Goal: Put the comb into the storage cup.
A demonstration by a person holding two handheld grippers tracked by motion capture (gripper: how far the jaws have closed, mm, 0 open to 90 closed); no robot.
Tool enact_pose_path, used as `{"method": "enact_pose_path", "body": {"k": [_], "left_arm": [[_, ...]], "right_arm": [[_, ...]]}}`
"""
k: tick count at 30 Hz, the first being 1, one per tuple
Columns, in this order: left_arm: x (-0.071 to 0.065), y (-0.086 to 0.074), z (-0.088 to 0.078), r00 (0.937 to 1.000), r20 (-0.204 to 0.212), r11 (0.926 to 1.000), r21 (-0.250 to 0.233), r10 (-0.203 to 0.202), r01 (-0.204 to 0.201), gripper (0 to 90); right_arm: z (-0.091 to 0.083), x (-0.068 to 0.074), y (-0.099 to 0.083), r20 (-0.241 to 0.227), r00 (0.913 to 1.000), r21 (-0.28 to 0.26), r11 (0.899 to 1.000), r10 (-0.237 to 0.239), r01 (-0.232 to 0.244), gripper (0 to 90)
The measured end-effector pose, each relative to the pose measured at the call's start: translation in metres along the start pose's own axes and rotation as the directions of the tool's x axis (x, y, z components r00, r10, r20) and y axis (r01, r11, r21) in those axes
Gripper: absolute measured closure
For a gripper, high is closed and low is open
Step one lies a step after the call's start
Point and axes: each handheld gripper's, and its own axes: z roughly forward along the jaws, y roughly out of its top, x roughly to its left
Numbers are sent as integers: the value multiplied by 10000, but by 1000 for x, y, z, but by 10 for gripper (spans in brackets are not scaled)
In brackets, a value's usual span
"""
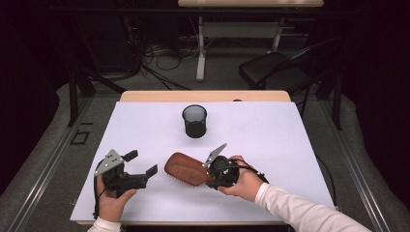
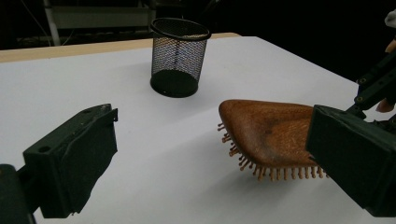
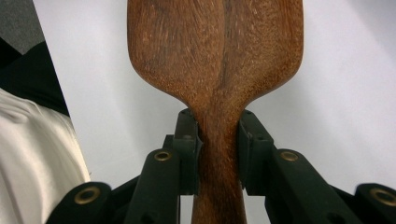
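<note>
Just below the middle of the high view, the right claw pinched the brush by its handle, long axis running up-left toward the cup, while the left claw stood spread beside it.

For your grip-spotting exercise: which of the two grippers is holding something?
The right gripper: its jaws clamp the wooden hairbrush by the handle. The left gripper stands open, empty.
</note>
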Motion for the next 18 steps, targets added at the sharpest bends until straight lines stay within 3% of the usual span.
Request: {"method": "enact_pose_path", "body": {"k": [18], "left_arm": [[-1, -1, 2, 10000, 38, 10000, 7, -10, 10, 21]], "right_arm": [[-18, -10, 12, 338, 9994, -627, 9980, 57, -36, 725]]}}
